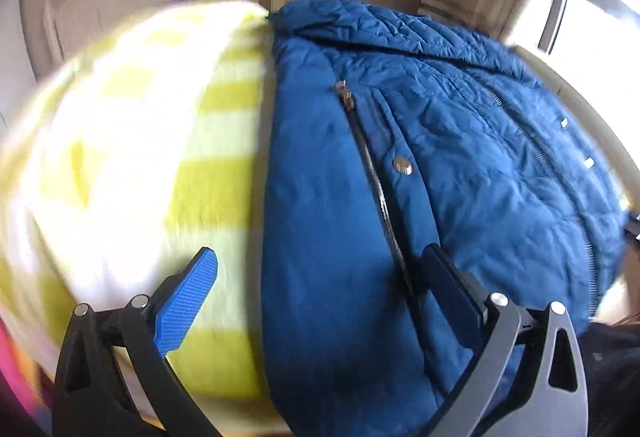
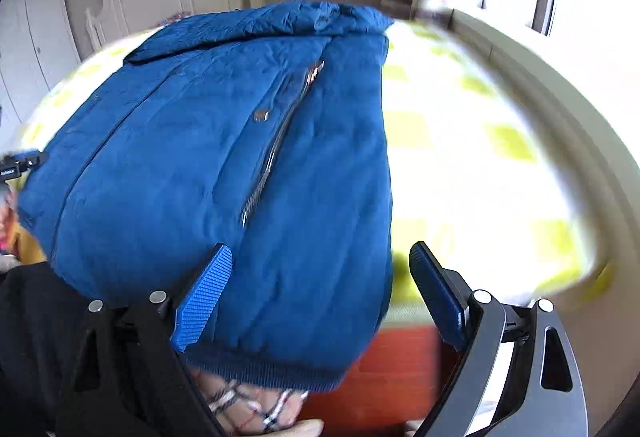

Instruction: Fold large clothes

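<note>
Across the yellow-checked bed [image 1: 132, 141] the blue jacket [image 1: 440, 141] lies lengthwise, collar at frame top. At lower left the left gripper [image 1: 316, 301] straddles its left edge, jaws apart, empty. The right gripper [image 2: 320, 297] brackets its right edge, likewise apart. Motion blur hides the sleeves.

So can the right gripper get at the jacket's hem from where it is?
Probably yes. The right gripper is open, with the jacket between its fingers and the ribbed hem just below them. Nothing covers that edge.
</note>
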### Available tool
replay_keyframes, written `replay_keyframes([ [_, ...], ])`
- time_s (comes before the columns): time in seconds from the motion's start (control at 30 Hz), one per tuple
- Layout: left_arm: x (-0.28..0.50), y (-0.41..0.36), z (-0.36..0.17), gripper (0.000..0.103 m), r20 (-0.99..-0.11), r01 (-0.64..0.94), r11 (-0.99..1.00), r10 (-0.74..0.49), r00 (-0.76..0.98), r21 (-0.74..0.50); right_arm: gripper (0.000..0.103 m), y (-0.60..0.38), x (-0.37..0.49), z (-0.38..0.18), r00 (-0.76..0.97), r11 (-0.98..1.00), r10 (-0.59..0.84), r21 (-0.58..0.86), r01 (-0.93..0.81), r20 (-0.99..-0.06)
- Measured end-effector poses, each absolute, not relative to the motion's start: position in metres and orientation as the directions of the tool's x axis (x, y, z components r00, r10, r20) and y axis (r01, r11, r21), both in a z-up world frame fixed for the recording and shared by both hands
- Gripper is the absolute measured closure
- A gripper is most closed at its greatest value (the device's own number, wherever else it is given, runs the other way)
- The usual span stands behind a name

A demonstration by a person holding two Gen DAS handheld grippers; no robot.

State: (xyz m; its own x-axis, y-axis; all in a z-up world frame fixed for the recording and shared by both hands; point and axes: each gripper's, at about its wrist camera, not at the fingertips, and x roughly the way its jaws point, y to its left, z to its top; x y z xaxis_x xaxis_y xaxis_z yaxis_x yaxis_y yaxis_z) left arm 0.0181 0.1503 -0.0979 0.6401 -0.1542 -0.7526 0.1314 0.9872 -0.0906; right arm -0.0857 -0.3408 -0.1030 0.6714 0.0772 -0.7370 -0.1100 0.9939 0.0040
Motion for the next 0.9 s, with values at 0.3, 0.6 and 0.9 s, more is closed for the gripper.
replay_keyframes([
  [0.3,-0.030,0.139,-0.101,0.002,-0.732,0.249,0.965,-0.228,0.642,-0.082,0.028,-0.358,-0.107,-0.123,0.645,0.967,0.245,0.230,-0.108,-0.724],
  [0.6,-0.032,0.134,-0.085,0.087,-0.704,0.286,0.954,-0.264,0.659,-0.090,0.077,-0.349,-0.122,-0.108,0.647,0.941,0.338,0.264,-0.213,-0.684],
  [0.9,-0.025,0.152,-0.094,0.028,-0.700,0.225,0.951,-0.310,0.644,-0.214,0.072,-0.345,-0.108,-0.097,0.709,0.927,0.365,0.310,-0.213,-0.604],
])
